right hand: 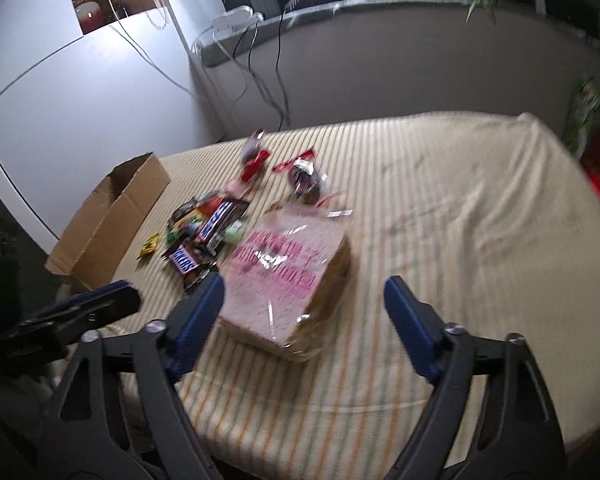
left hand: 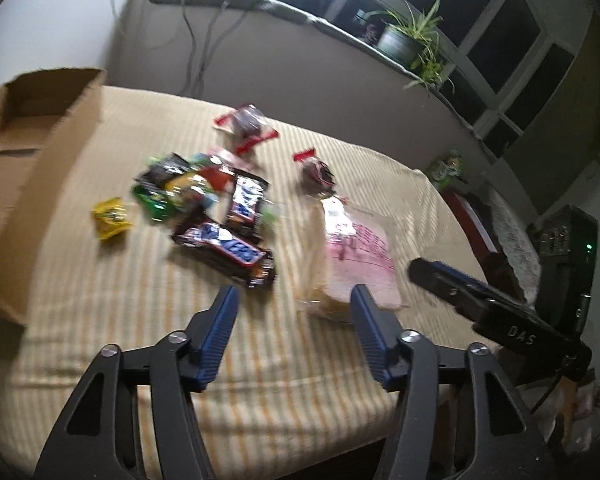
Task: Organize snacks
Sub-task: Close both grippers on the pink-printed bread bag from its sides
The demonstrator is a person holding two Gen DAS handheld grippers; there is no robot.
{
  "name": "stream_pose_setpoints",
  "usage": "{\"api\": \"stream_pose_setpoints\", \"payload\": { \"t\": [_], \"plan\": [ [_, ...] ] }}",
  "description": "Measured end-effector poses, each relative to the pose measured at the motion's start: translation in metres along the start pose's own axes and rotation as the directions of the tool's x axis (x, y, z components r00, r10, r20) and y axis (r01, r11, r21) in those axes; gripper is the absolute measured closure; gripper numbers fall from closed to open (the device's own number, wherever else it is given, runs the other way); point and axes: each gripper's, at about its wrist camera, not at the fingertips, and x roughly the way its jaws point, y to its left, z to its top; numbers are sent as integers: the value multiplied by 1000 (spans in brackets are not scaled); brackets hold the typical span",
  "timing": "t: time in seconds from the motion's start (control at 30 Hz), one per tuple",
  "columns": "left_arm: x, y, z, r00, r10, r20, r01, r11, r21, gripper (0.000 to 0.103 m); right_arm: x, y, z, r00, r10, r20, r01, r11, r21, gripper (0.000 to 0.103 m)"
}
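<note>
Striped cream-and-yellow cloth (right hand: 440, 208) covers the table, which stands before a grey wall with a windowsill, trailing cables and a potted green plant (left hand: 408, 40). At one edge of the cloth sits an open brown cardboard box (left hand: 28, 184), empty as far as its visible inside shows. Just beside the box lies a small yellow crinkled sweet packet (left hand: 111, 218), then a loose heap of candy wrappers topped by two dark brown chocolate bars with blue lettering (left hand: 224, 250); further from the box lies a clear bag of sliced bread with pink print (right hand: 288, 276), and beyond the heap, away from the box, two small clear bags with red closures (left hand: 246, 124). The left gripper (left hand: 294, 304) hangs above the cloth with its blue-padded jaws partly apart and nothing between them, aimed between the bars and the bread. The right gripper (right hand: 304, 300) stands wider, its jaws framing the near end of the bread without touching it. I judge the bread light but soft and easily crushed, its film slippery, so a gentle hold across the loaf's short sides or on the gathered bag end would suit. The bars look stiff and light; a pinch across the narrow middle should hold, though glossy wrappers may slip.
</note>
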Motion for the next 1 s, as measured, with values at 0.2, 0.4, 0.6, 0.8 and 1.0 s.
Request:
{"api": "stream_pose_setpoints", "payload": {
  "t": [0.2, 0.4, 0.6, 0.8, 1.0],
  "plan": [
    [21, -9, 4, 998, -45, -54, 45, 999, 1, 56, 21, -11, 1, 992, 99, -79, -92, 992, 89, 32],
    [37, -11, 9, 994, -52, -92, 53, 998, 14, 63, 34, -20, 2, 982, 140, -124, -124, 984, 131, 42],
    [49, -17, 11, 992, -49, -117, 55, 998, 43, 70, 44, -26, 4, 974, 168, -154, -143, 977, 160, 44],
    [55, -15, 12, 989, -67, -128, 72, 997, 33, 70, 52, -36, 3, 956, 234, -179, -195, 958, 213, 49],
    [58, -18, 13, 986, -86, -142, 93, 995, 40, 70, 54, -35, 7, 951, 246, -188, -207, 957, 202, 54]
  ]
}}
